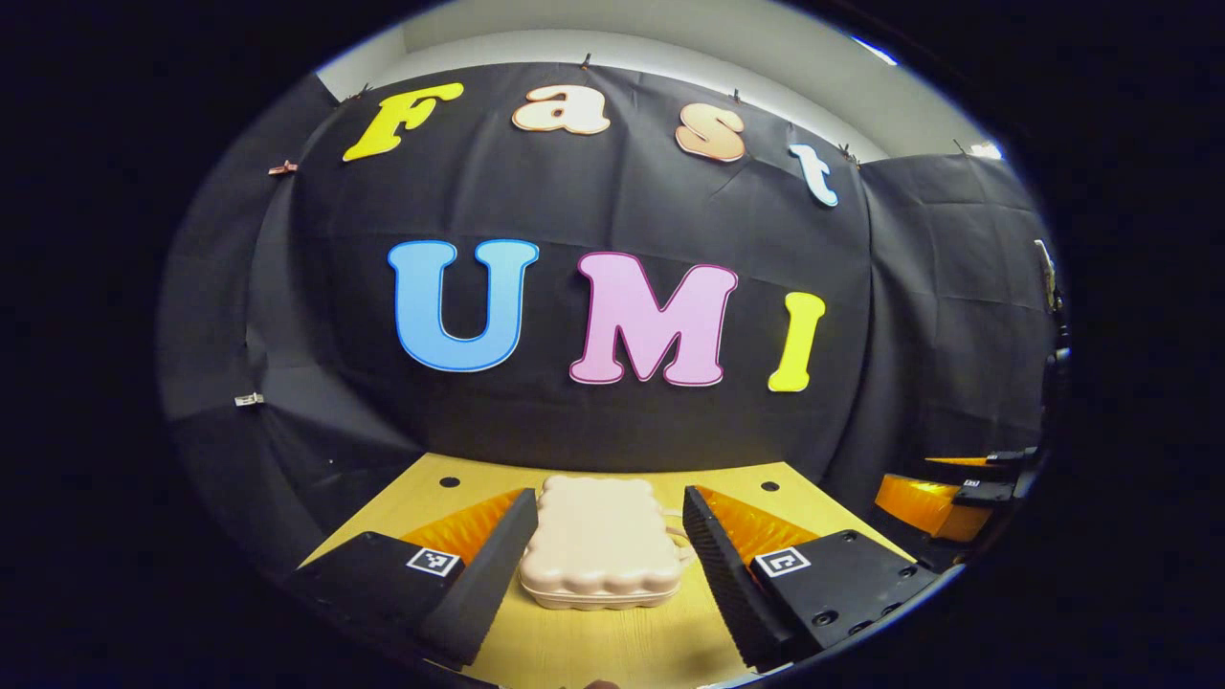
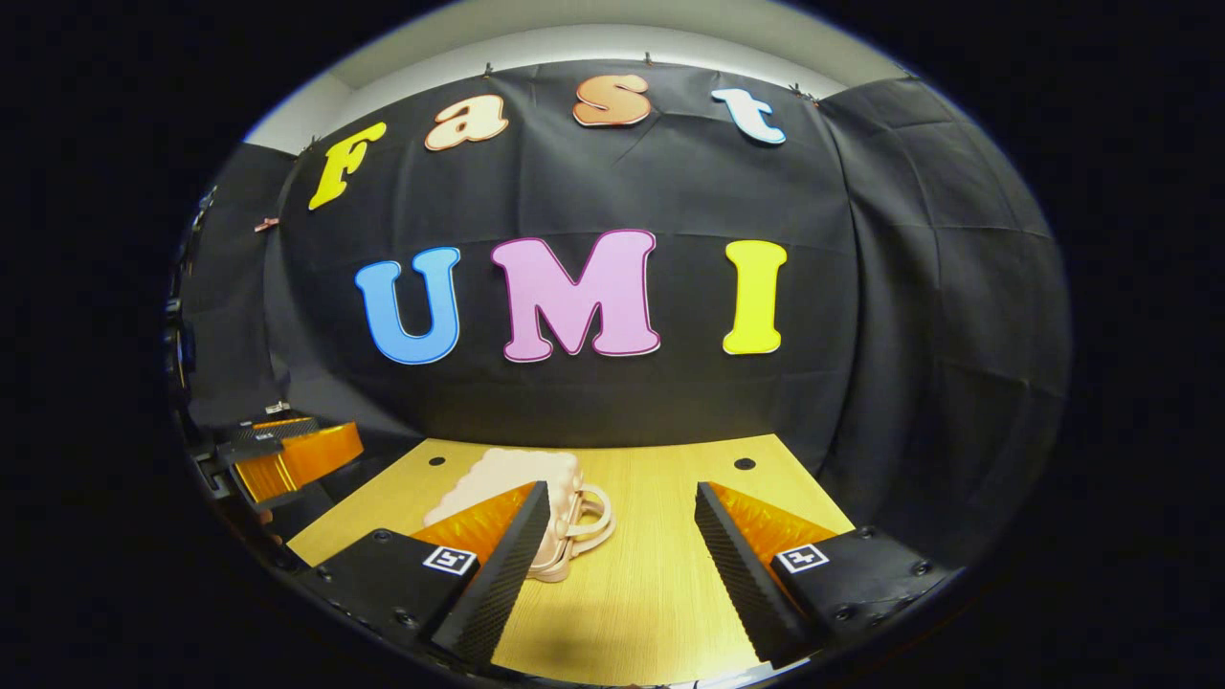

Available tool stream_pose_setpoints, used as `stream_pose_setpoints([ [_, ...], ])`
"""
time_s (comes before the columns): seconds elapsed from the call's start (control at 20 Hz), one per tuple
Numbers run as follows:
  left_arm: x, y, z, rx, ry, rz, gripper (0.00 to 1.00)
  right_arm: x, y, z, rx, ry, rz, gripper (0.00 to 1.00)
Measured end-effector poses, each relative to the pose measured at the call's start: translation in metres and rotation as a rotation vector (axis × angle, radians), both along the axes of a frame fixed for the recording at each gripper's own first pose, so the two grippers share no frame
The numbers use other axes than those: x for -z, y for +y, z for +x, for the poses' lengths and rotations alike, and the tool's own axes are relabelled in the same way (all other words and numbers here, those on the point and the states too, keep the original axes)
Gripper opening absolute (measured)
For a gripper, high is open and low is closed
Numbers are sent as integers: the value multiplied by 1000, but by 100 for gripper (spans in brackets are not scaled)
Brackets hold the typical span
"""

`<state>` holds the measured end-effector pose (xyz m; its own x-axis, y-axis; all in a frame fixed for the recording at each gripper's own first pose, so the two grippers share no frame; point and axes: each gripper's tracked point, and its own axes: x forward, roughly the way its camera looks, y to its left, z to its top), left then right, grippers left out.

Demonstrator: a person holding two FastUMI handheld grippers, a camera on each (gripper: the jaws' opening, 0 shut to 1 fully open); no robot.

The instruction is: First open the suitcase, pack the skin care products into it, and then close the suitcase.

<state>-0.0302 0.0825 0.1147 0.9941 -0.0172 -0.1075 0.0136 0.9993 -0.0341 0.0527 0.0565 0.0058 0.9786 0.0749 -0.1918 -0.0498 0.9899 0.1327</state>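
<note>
Closed suitcase [image 1: 600,544] lies flat between left gripper [image 1: 598,560] fingers, untouched, jaws apart. Right gripper [image 2: 622,565] jaws also apart; suitcase [image 2: 536,507] sits behind its left finger.

Your left hand-held gripper [image 1: 601,565]: fingers spread wide, nothing gripped, pointing level forward. Your right hand-held gripper [image 2: 622,565]: fingers equally wide apart, nothing gripped, level, alongside left one.
</note>
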Motion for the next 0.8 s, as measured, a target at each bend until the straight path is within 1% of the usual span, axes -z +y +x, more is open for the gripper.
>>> stream_pose_setpoints([
  [0.1,6,3,-3,-8,24,-13,96,0,1,6,-6,-7,9,97],
  [0.2,8,12,-3,-33,38,-19,96,1,5,11,-22,-7,12,96],
  [0.4,11,29,-10,-88,49,-29,96,6,19,20,-71,9,-16,97],
  [0.6,9,43,-20,-134,29,-5,96,9,40,29,-114,23,-22,97],
  [0.8,2,54,-33,-176,7,34,96,6,65,34,-168,10,-37,97],
])
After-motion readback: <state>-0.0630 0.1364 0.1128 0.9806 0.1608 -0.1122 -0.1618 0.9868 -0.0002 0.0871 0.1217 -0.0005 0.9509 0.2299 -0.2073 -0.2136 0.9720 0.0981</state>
